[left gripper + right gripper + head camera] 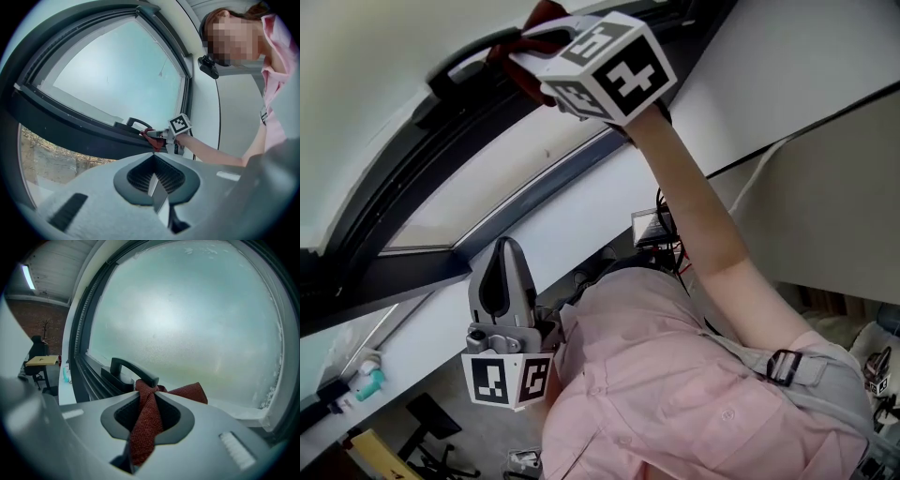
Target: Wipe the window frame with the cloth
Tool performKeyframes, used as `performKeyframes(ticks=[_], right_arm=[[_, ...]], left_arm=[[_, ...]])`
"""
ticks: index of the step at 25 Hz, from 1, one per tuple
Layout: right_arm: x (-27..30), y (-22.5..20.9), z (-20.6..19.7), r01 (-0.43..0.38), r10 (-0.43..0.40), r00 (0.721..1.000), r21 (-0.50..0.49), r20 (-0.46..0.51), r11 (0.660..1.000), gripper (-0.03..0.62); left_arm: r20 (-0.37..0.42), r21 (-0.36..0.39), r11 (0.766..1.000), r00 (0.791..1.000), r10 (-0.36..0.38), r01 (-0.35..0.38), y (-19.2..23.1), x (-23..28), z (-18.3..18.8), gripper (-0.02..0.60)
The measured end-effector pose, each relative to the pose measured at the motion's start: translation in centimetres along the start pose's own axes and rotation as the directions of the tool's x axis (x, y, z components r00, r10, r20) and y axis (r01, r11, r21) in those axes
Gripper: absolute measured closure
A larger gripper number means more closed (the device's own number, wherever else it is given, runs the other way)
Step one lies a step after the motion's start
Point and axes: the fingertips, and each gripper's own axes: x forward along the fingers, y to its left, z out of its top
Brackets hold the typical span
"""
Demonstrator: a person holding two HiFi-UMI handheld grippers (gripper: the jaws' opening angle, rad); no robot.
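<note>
A dark red cloth (147,423) is pinched between the jaws of my right gripper (149,397), its free end spread against the frosted pane. The cloth (540,17) presses on the dark grey window frame (441,141) right beside the black window handle (133,371). In the head view the right gripper (530,47) is raised high at the sash by the handle (459,64). My left gripper (508,251) hangs lower, near the white sill, shut with nothing in it. The left gripper (153,161) looks up at the frame (70,126) and the cloth (152,139).
A white sill (581,220) runs below the sash. A teal bottle (370,380) stands at its far left. A small black device with wires (652,225) sits near the wall corner. A desk and chair (40,363) stand in the room behind.
</note>
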Motion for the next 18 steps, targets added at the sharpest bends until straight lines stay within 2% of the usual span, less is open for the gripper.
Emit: performKeyframes(ticks=[7,18], right_arm=[[-0.4,-0.6,-0.1,-0.015,0.015,1.000,-0.022,-0.003,1.000,0.526],[-2.1,-4.5,-1.9,0.031,-0.032,0.999,-0.019,-0.012,0.999,0.525]], left_arm=[[0.006,0.003,1.000,1.000,0.012,-0.012,-0.7,-0.1,-0.4,0.586],[0.000,0.012,1.000,1.000,0.002,-0.002,-3.5,2.2,-2.1,0.586]])
